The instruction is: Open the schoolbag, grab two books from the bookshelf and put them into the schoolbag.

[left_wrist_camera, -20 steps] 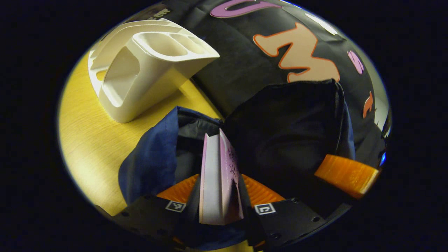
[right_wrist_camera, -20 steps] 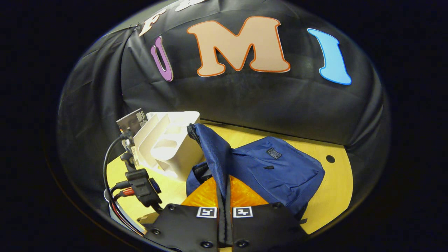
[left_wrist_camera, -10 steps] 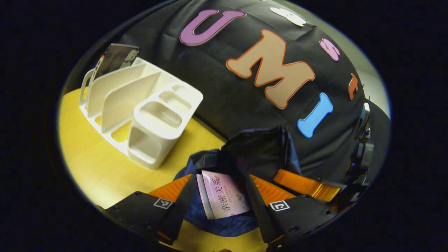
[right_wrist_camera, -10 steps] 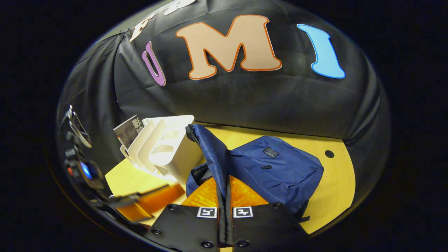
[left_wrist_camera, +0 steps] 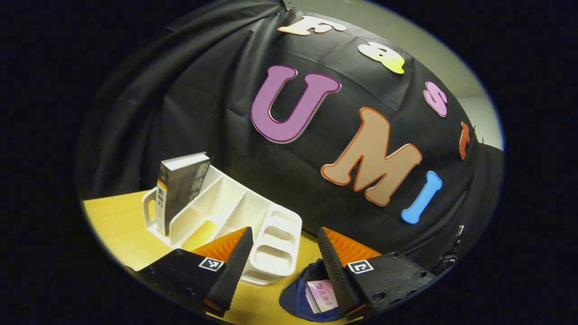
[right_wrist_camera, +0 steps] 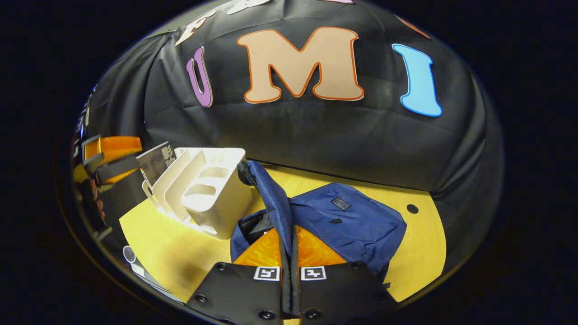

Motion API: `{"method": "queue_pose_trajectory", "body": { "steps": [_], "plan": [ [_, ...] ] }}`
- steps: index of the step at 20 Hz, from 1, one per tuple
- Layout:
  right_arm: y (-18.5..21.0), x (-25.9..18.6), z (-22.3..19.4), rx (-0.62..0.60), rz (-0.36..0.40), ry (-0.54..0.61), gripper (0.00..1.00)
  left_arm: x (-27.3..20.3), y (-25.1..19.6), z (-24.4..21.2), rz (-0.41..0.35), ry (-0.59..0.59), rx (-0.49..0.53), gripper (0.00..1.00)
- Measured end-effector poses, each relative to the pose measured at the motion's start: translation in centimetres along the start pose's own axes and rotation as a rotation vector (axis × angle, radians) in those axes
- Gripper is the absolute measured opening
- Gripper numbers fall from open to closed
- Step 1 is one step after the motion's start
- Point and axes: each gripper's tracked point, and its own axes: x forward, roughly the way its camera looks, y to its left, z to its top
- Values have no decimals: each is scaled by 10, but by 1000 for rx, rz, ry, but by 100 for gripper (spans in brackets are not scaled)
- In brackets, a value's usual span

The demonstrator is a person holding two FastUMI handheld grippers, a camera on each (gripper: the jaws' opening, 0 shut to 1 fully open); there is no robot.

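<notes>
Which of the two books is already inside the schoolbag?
The pink-covered book, lying in the open blue schoolbag. The dark-covered book stands upright in the white bookshelf.

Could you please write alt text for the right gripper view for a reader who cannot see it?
The right gripper is shut on the lifted flap of a blue schoolbag lying on a table. A white bookshelf holding one book stands left of it.

Both views are dim and warm-toned, the light falling from above onto the bench [right_wrist_camera: 424, 253], which glows yellow against the dark cloth wall. The white bookshelf [left_wrist_camera: 235, 216] is evenly lit, with soft shadows inside its slots. Fisheye distortion bends lines near the rims, where sharpness drops and darkness gathers. No glare is visible.
</notes>
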Motion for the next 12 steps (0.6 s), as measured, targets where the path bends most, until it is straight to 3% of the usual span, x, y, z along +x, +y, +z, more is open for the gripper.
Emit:
{"method": "queue_pose_trajectory", "body": {
  "steps": [5,8,12],
  "plan": [
    [0,2,1,-4,-43,1,5,22,62,52,94,40,5,84],
    [1,3,0,4,-66,4,3,31,96,83,132,28,94,83],
    [4,3,-2,-15,-88,7,3,57,134,80,180,165,267,84]
  ]
}}
